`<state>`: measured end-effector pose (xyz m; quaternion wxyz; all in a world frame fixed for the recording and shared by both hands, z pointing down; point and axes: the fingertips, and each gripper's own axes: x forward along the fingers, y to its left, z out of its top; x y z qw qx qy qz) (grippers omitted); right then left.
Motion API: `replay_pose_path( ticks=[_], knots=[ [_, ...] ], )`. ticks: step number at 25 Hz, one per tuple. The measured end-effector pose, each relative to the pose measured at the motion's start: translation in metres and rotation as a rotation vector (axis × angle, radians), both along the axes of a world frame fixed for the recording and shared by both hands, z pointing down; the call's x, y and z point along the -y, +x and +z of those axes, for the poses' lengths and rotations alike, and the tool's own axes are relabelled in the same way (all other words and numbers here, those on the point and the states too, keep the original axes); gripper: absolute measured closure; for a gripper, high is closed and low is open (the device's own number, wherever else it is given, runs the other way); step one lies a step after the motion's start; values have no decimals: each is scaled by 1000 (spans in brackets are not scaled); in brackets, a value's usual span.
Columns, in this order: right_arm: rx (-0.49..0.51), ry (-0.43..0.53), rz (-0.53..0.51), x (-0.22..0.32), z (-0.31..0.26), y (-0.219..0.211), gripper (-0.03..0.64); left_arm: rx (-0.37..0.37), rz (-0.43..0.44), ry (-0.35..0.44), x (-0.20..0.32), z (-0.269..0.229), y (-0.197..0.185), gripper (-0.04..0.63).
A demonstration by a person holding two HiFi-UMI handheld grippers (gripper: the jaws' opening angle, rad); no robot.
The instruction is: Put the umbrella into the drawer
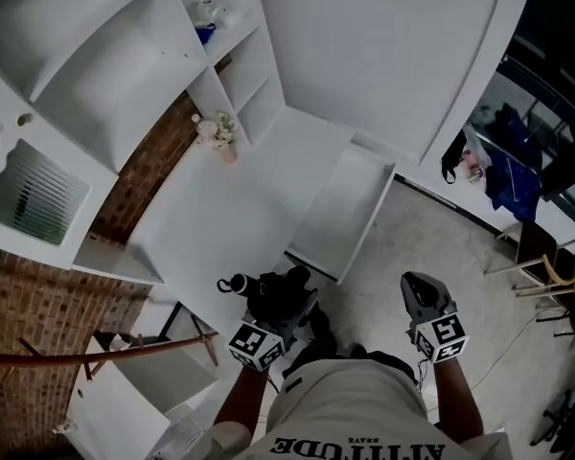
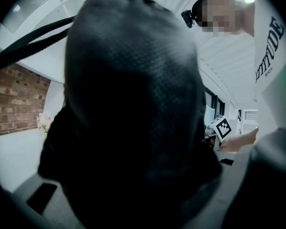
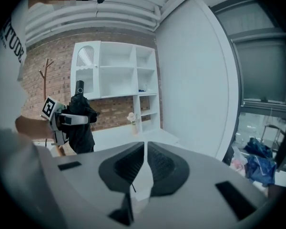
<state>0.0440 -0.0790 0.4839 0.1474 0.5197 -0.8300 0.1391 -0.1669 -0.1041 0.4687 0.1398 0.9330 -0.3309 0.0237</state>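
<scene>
**A:** Closest in, what were the two grippers doing?

**B:** The right gripper [image 3: 146, 147] was clenched, its pads together with nothing between them. The left gripper [image 3: 83, 119] was clamped around the folded black umbrella [image 1: 268, 290], holding it in the air near the person's body, in front of the table [image 1: 211, 223].

**A:** Which way did the umbrella run?

**B:** In the right gripper view its long axis stood close to upright, with the handle stub on top. From the head view it looked foreshortened, with the handle poking toward the picture's left.

**A:** And the counts?

**B:** There were two grippers and one umbrella. One drawer [image 1: 340, 214] was pulled open, just past the umbrella and at the table's right edge. One small vase of flowers [image 1: 220, 134] stood at the back of the table, with one white shelf unit [image 1: 105, 84] beyond it.

**A:** Was anything hard to see?

**B:** In the left gripper view, dark fabric filled almost the whole frame and hid that gripper's own jaws. A black strap [image 2: 33, 44] crossed the upper left there. In the right gripper view, the umbrella's lower end was cut off behind the right gripper's body.
</scene>
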Motion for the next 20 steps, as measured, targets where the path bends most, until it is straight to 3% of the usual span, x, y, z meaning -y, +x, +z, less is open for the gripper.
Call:
replay_pose_path(
  ticks=[9, 20],
  knots=[
    [-13, 10, 109, 21, -1, -11, 578, 10, 117, 6, 42, 6, -5, 347],
    [-23, 6, 169, 27, 4, -12, 578, -3, 154, -10, 64, 14, -6, 347]
  ],
)
